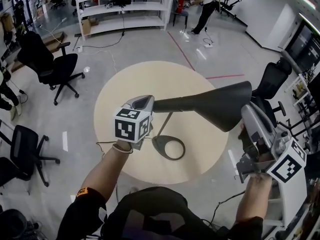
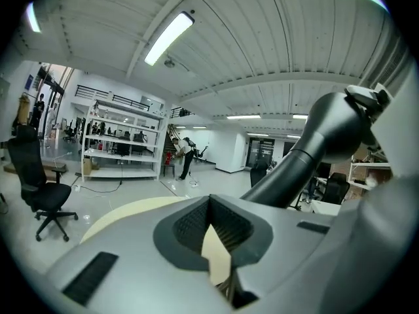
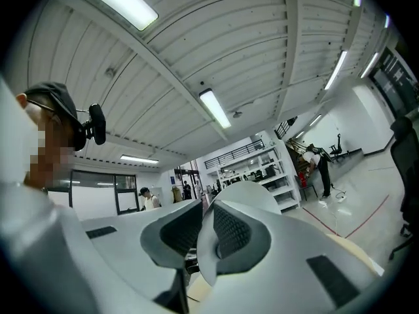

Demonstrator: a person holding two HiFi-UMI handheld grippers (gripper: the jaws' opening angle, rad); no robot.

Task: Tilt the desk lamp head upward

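A dark grey desk lamp stands on the round beige table (image 1: 115, 99) on a ring base (image 1: 169, 148). Its long cone head (image 1: 215, 104) lies roughly level, wide end to the right. My left gripper (image 1: 144, 103) sits at the head's narrow end, jaws together with nothing between them. In the left gripper view the lamp head (image 2: 330, 133) rises past the right jaw of the left gripper (image 2: 216, 241), outside the jaws. My right gripper (image 1: 246, 111) is just right of the wide rim and points upward. The right gripper (image 3: 206, 234) is shut and empty, facing the ceiling.
Black office chairs (image 1: 50, 64) stand left of the table, and another chair (image 1: 272, 79) to the right. White shelving (image 1: 125, 6) lines the back, with a person (image 1: 204, 6) near it. A cable (image 1: 107, 145) runs off the table's near edge.
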